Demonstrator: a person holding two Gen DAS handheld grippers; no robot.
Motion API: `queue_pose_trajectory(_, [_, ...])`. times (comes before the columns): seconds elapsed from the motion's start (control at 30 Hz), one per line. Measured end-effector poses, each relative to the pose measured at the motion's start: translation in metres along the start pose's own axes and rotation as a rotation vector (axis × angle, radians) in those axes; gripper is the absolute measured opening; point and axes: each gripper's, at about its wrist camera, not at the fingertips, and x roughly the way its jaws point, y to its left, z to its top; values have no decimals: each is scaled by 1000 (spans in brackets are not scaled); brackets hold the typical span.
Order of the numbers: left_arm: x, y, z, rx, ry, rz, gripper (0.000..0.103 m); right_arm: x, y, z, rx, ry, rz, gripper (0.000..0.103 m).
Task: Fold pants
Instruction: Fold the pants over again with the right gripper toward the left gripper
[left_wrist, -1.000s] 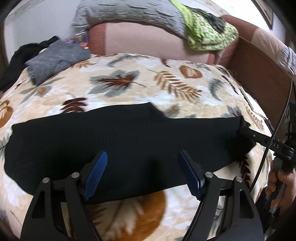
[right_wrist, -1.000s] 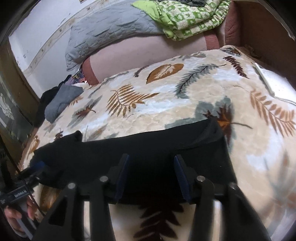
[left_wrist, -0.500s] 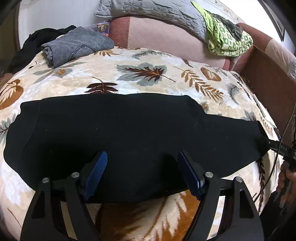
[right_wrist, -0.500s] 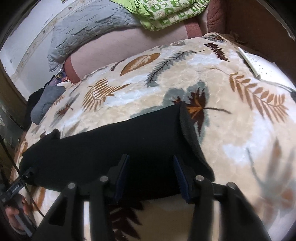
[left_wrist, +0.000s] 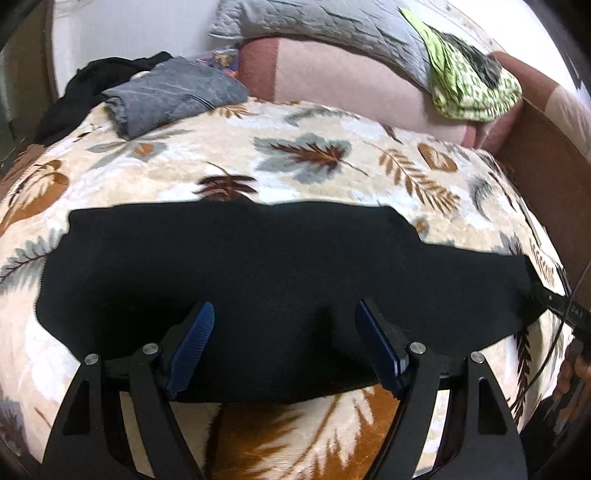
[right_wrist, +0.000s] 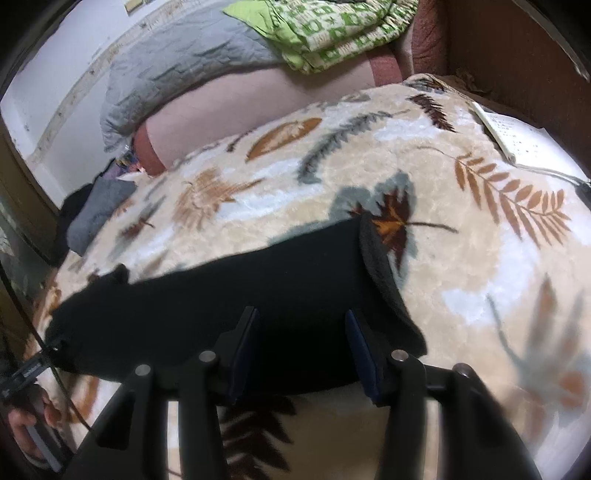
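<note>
Black pants (left_wrist: 266, 280) lie flat across a leaf-patterned blanket (left_wrist: 303, 158), stretched left to right. My left gripper (left_wrist: 284, 343) is open, its blue pads over the pants' near edge with no cloth between them. In the right wrist view the pants (right_wrist: 229, 302) run from centre to the left, with the thick waistband edge (right_wrist: 380, 266) on the right. My right gripper (right_wrist: 301, 347) is open over the near edge by the waistband. The right gripper's tip (left_wrist: 554, 302) shows at the pants' right end in the left wrist view.
A folded grey garment (left_wrist: 170, 96) and a black garment (left_wrist: 88, 92) lie at the far left of the bed. A grey quilt (left_wrist: 325, 26) and a green patterned cloth (left_wrist: 469, 88) rest on a pink bolster (left_wrist: 332, 77). A brown headboard (right_wrist: 517, 66) and white paper (right_wrist: 517, 136) are at right.
Both grippers have shifted over the pants and stay open. The left view moved left and the pants look wider; the right gripper moved nearer the waistband end.
</note>
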Motion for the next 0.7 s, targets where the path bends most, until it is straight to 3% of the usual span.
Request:
queue_pose_trajectory(0.1, [-5,14,5,-29,-7,19,79,1,22,2,-54,-3,35,53])
queue_pose_trajectory(0.2, [-9,29,8,-55,-11,43,79,12,55,3,-136,17,91,61])
queue_pose_trajectory(0.43, [-11,69,4,-133,-22,113,79,59,120,9,-191,93,228,61])
queue_pose_trajectory(0.7, [-19,72,5,-111,-50,103,79,111,194,25,-279,136,318,63])
